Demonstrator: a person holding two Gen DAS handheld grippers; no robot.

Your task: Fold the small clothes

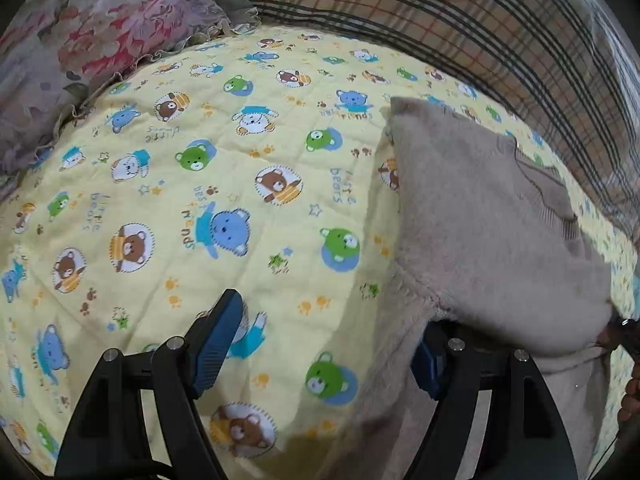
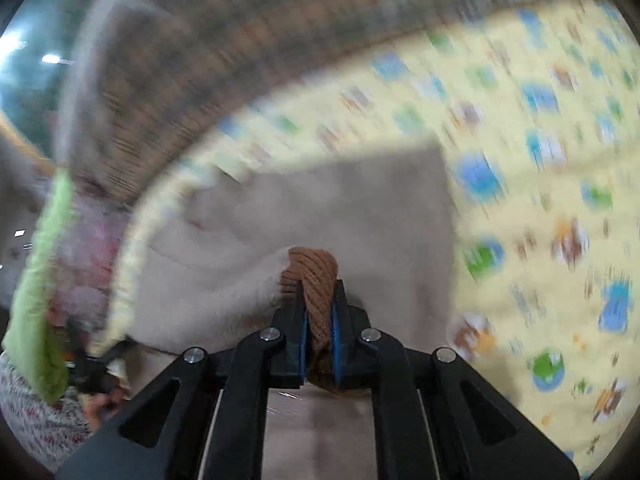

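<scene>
A small beige fleece garment (image 1: pixel 480 220) with a brown ribbed cuff lies on the yellow bear-print quilt (image 1: pixel 240 200) at the right of the left wrist view. My left gripper (image 1: pixel 324 344) is open; its left finger (image 1: pixel 216 344) rests over the quilt and its right finger (image 1: pixel 430 364) is partly under the garment's edge. In the blurred right wrist view, my right gripper (image 2: pixel 318 320) is shut on the garment's brown ribbed cuff (image 2: pixel 314 272), with the beige body (image 2: pixel 320 200) spread beyond it.
A floral ruffled pillow (image 1: pixel 100 40) lies at the far left and a plaid blanket (image 1: pixel 460 20) runs along the back and right. A green cloth strip (image 2: pixel 44 280) hangs at the left of the right wrist view.
</scene>
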